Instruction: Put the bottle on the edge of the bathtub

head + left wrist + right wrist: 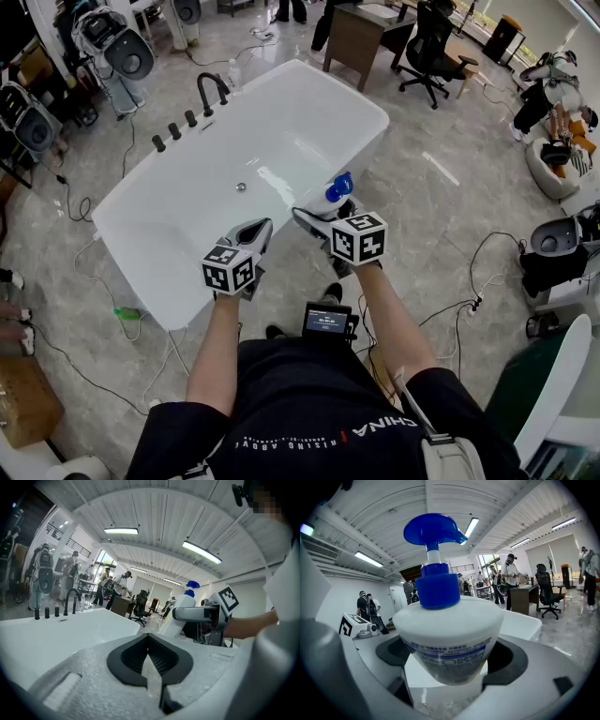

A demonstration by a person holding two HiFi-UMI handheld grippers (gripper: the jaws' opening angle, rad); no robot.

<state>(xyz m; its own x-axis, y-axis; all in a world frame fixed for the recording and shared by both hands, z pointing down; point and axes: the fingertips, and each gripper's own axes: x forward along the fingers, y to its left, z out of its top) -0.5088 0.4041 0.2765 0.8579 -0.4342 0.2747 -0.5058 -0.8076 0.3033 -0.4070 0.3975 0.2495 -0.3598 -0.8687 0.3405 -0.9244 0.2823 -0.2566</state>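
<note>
A white pump bottle (339,187) with a blue cap sits between the jaws of my right gripper (323,210), which is shut on its body. In the right gripper view the bottle (447,634) fills the middle, upright, with my right gripper (450,672) closed around its lower part above the white tub rim. It hangs over the near right rim of the white bathtub (373,131). My left gripper (257,232) is shut and empty, just left of the right one over the tub's near end. The left gripper view shows its jaws (148,657) together and the bottle (180,613) beyond.
A black faucet (212,92) and three black knobs (174,131) stand on the tub's far left rim. A desk (361,33) and an office chair (431,47) stand beyond the tub. Cables and a green bottle (127,313) lie on the floor at left.
</note>
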